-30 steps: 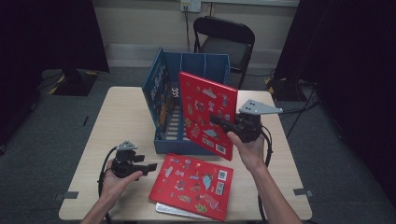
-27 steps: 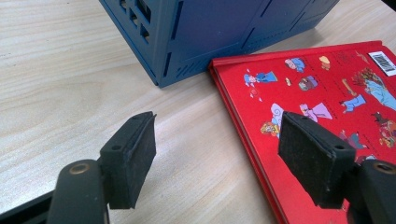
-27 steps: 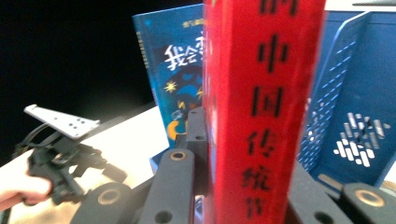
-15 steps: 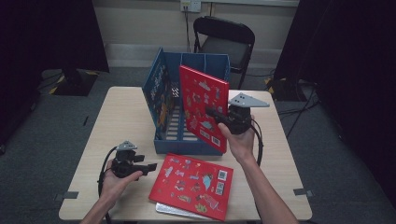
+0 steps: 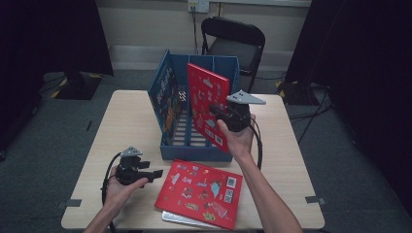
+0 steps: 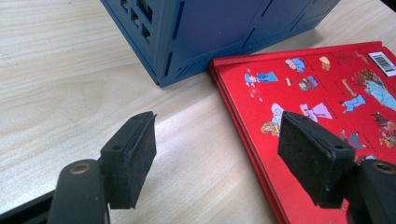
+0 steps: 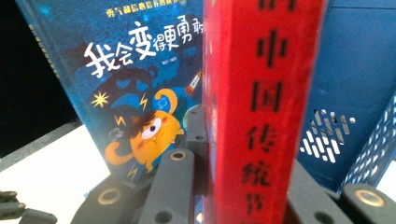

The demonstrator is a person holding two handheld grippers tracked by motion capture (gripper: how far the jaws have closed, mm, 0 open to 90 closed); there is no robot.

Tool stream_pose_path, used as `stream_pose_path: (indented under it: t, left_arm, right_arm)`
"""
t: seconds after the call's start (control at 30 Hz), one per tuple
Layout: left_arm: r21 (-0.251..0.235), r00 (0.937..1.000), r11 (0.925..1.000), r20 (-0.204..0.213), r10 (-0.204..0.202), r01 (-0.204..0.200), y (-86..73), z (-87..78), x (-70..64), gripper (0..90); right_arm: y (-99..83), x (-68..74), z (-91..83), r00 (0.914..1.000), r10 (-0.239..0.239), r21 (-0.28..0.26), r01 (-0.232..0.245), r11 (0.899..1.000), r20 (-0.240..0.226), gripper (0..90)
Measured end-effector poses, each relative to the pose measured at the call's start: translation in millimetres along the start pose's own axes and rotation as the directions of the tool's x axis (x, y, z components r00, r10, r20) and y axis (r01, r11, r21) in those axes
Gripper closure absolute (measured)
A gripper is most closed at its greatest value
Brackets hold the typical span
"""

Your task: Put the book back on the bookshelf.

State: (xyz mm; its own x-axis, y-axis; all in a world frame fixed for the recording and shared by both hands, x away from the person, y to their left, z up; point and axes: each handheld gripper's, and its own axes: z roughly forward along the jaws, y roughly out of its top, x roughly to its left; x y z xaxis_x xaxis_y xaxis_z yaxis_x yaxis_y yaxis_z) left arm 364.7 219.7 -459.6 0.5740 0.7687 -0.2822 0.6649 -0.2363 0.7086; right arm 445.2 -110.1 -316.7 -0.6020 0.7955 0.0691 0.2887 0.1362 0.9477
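Clamping upright red book (image 5: pixel 208 105) over blue rack (image 5: pixel 194 146), right tongs (image 5: pixel 219 112); left tongs (image 5: pixel 156 173) agape.

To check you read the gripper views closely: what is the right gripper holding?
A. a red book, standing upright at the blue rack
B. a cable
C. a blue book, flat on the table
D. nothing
A: the right gripper clamps the upright red book at the blue rack.

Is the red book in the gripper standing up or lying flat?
Standing up. The right gripper clamps the red book by its spine, tilted slightly, its bottom edge inside the blue rack.
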Motion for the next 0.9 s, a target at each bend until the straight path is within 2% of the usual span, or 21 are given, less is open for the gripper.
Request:
stream_pose_path:
  t: [0.23, 0.4, 0.53, 0.9]
  left_arm:
    - [0.001, 1.0000, 1.0000, -0.005, 0.006, -0.006, -0.1, 0.4, 0.0, 28.1]
    - [0.003, 1.0000, 1.0000, -0.003, 0.003, -0.003, -0.2, 0.0, 0.2, 28.2]
    - [0.001, 1.0000, 1.0000, -0.005, 0.001, -0.001, -0.3, 0.4, 0.4, 28.3]
    - [-0.001, 1.0000, 1.0000, -0.003, 0.001, -0.001, -0.3, -0.4, 0.3, 28.3]
  right_arm:
    - [2.0, 3.2, 13.8, 0.9992, 0.008, -0.008, -0.007, 1.000, 0.040, 80.3]
    - [-0.7, 4.1, 23.2, 0.9972, 0.030, -0.014, -0.029, 0.999, 0.069, 80.4]
    - [-2.3, 2.9, 31.5, 0.9940, 0.043, -0.021, -0.042, 0.999, 0.100, 80.3]
    - [-4.5, 7.5, 49.1, 0.9863, 0.073, -0.035, -0.068, 0.997, 0.148, 80.3]
